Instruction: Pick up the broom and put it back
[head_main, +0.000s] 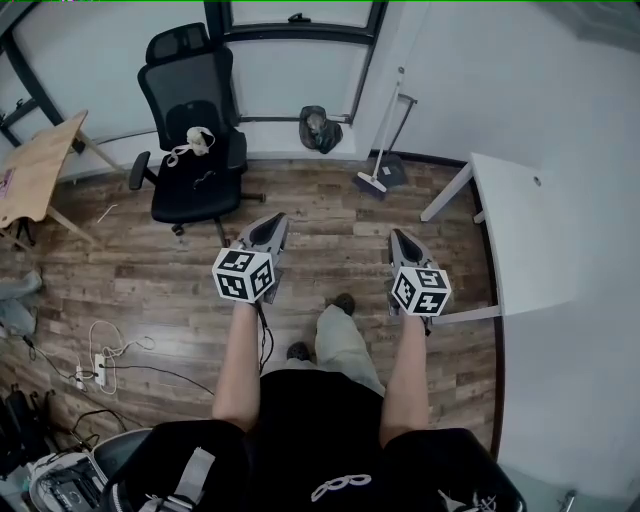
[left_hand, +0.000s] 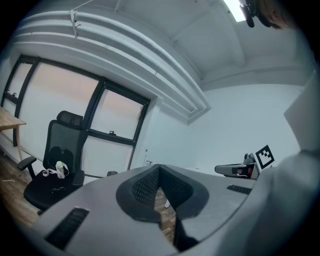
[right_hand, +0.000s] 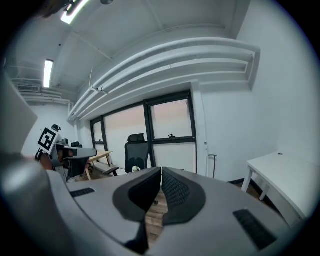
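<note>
White flat-headed broom, wood-plank floor

The head view's left edge is cutting off the wooden table. A white thing lying on the chair and a dark lump left of the broom are showing too small to identify. In the right gripper view, the body of the right gripper is hiding the broom's lower end.
</note>
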